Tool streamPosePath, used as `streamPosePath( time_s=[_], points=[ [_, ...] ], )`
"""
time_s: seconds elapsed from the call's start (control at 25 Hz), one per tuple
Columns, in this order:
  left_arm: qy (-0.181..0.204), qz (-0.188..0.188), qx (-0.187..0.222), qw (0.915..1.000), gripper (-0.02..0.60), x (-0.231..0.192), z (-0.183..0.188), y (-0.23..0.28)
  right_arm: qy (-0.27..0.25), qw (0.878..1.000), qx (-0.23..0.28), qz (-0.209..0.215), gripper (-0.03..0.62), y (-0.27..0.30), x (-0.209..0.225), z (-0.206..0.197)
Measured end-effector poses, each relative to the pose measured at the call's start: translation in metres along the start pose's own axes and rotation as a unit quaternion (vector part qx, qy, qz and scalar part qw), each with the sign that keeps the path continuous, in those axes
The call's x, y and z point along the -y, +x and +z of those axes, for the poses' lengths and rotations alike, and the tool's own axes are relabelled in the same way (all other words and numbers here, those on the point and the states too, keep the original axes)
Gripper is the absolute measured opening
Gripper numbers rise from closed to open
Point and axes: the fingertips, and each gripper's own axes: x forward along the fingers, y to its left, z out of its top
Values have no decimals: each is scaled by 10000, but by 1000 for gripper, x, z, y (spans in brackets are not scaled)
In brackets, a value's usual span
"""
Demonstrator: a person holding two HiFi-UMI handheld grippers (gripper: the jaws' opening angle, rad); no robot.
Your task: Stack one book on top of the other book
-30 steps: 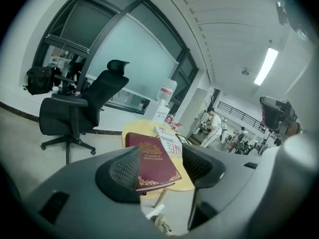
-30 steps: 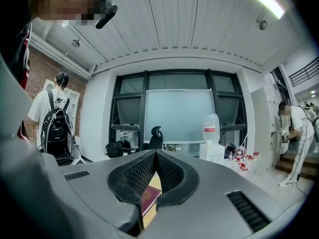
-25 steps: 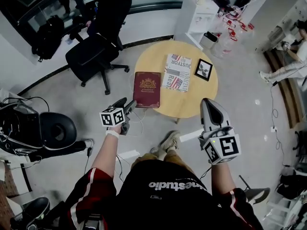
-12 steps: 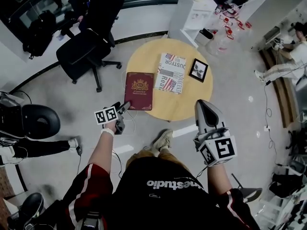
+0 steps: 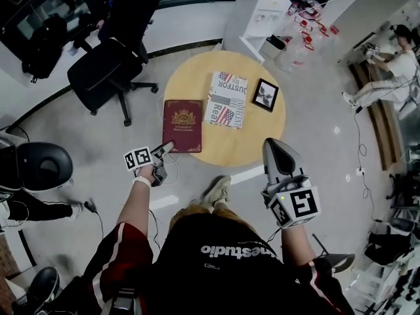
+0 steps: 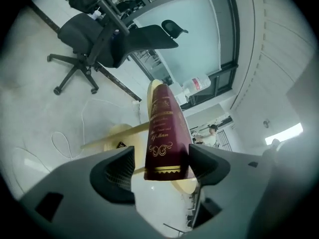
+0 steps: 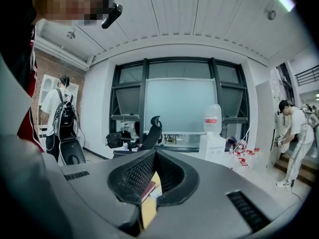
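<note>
A maroon book (image 5: 182, 125) with gold print lies flat on the round wooden table (image 5: 262, 133), at its near left. A second book (image 5: 226, 99) with a flag cover lies just right of it. My left gripper (image 5: 167, 149) is at the maroon book's near edge. Its jaws have just been opening. In the left gripper view the left gripper (image 6: 162, 158) stands open, and the maroon book's (image 6: 162, 128) spine end shows between the pads without either pressing on it. My right gripper (image 5: 270, 144) hovers by the table's near right rim, shut (image 7: 155, 153) and holding nothing.
A small framed picture (image 5: 265, 94) lies on the table right of the books. A black office chair (image 5: 108, 71) stands at the far left, a white cabinet (image 5: 252, 18) behind the table. My shoe (image 5: 213, 192) is under the near rim. A person (image 5: 394, 64) is at the far right.
The left gripper has sunk and rolled beside the maroon book's near edge. The right gripper has drifted a little. The books have not moved on the table.
</note>
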Motion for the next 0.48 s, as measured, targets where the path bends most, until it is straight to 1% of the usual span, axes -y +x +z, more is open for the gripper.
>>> streamPosePath(
  time_s=[0.04,0.08,0.28,0.48],
  points=[
    [-97,-110,-18,9999,327,2,0,0,4,10000,-4,5,25,1,0,0],
    [-160,-187,-34,9997,277,4,-1,1,10,10000,-4,10,25,1,-1,0],
    [-226,-162,-85,9996,259,10,0,-2,28,10000,23,46,25,1,-6,3],
    [-75,-138,-137,9998,245,17,3,-10,4,10000,32,58,25,0,-13,5]
  ],
)
